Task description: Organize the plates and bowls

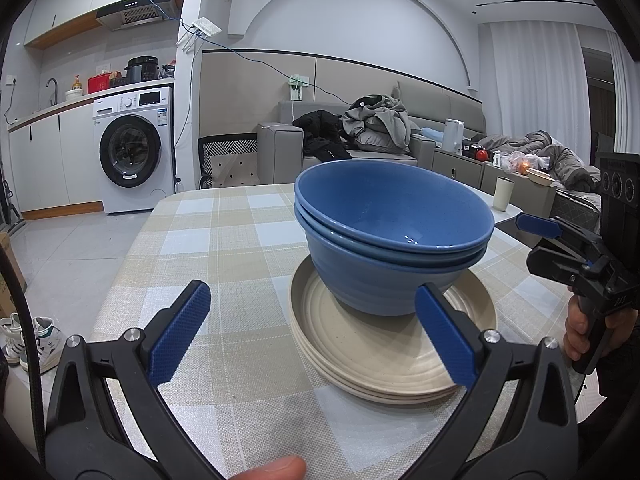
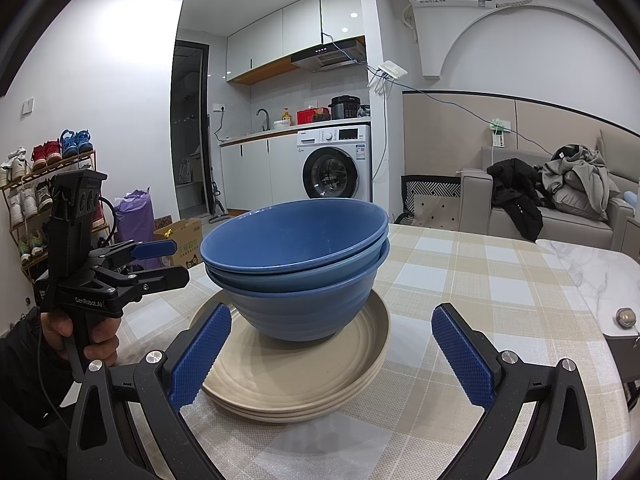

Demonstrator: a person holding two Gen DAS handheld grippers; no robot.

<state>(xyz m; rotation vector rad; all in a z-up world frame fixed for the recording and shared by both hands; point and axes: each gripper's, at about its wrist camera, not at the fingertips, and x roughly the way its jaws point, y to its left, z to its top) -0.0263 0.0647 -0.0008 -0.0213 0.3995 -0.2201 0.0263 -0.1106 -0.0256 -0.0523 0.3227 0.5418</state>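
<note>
A stack of blue bowls (image 1: 392, 236) (image 2: 296, 268) sits on a stack of cream plates (image 1: 384, 356) (image 2: 288, 380) on the checked tablecloth. My left gripper (image 1: 312, 336) is open and empty, just short of the plates' near-left side. It also shows in the right wrist view (image 2: 160, 260), left of the bowls. My right gripper (image 2: 332, 352) is open and empty, its left finger over the plates' near rim. It shows in the left wrist view (image 1: 536, 228) to the right of the bowls.
The table (image 1: 208, 240) has a checked cloth; a marble side surface (image 2: 592, 268) lies to the right. A cream cup (image 1: 503, 193) stands behind the bowls. A sofa with clothes (image 1: 360, 132), a washing machine (image 1: 132, 148) and a shoe rack (image 2: 32, 184) stand around.
</note>
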